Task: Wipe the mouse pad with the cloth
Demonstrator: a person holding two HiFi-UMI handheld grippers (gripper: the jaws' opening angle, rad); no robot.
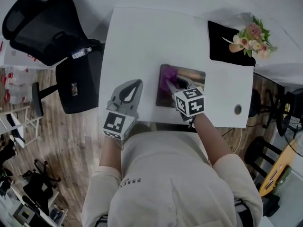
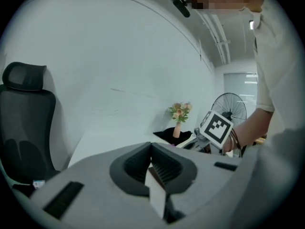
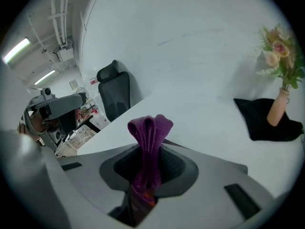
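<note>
Nearest in the head view is the person's pale shirt (image 1: 165, 183), printed with letters that seem to begin "ESSE"; the rest is too small to read. Just beyond it, at the bench's (image 1: 142, 41) near edge, both tools carry cubes with black-and-white square markers.

The left gripper (image 1: 131, 91) hovers by the near left corner. In its own view the left gripper (image 2: 152, 155) has its ribbed pads pressed together with nothing between them.

The right gripper (image 1: 174, 83) sits over the mouse pad (image 1: 191, 75). This is a dull brownish-grey rectangle with a slight sheen, lying close to the near edge, right of the middle. The right gripper (image 3: 148, 162) is clamped on the cloth (image 3: 149, 128), a purple ribbed fabric folded into a loop that stands up out of the jaws. From above, the cloth (image 1: 167, 75) lies bunched on the pad's far left part.

A round cable hole (image 1: 237, 109) sits near the near right corner. At the far right corner a black mat (image 1: 220, 44) holds a flower vase (image 1: 251, 38). Only the gripper views show the vase's pinkish neck (image 3: 278, 106).

An office chair (image 1: 47, 30) stands off the left edge. Only the left gripper view shows a standing fan (image 2: 229, 108).
</note>
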